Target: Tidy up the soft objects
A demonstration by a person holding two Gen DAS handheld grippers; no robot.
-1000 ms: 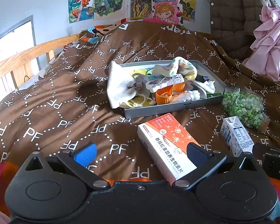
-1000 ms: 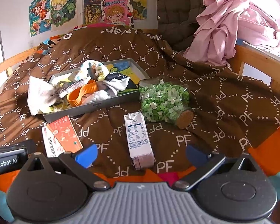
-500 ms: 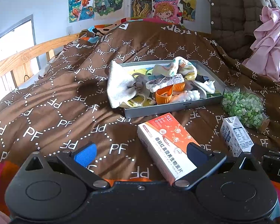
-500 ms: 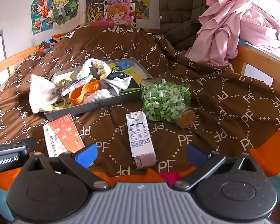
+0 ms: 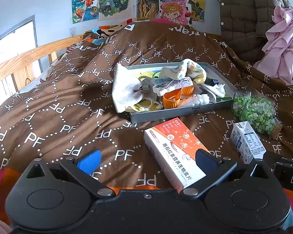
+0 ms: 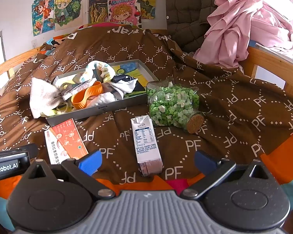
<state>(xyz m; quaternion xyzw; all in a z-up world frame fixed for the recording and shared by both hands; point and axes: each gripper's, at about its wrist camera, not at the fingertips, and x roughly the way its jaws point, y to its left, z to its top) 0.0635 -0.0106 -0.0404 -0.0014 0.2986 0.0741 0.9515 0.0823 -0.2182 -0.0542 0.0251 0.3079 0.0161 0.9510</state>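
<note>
A brown quilted bedspread printed with white "PF" letters (image 5: 72, 105) carries everything. Toward its middle sits a shallow grey rectangular metal tray (image 5: 177, 111) heaped with the soft things — a white crumpled cloth (image 5: 127, 89) draped over the tray's left edge, a pastel rolled sock (image 5: 187, 69) at its far side, and an orange silicone strap (image 5: 173, 98) near its front rim. Just right of the tray lies a glass cork-stoppered jar of green and white pieces (image 6: 173, 105) on its side. Near the bedspread's front edge lie an orange-and-white cardboard tablet box (image 5: 175, 152) and a small white milk carton (image 6: 146, 146).

The left gripper (image 5: 146, 159) and right gripper (image 6: 147, 160) both hang released, jaws spread, holding nothing.

Likely risks: the draped cloth could snag and tip the tray, and the jar could roll if nudged — the bedding gives underneath.
</note>
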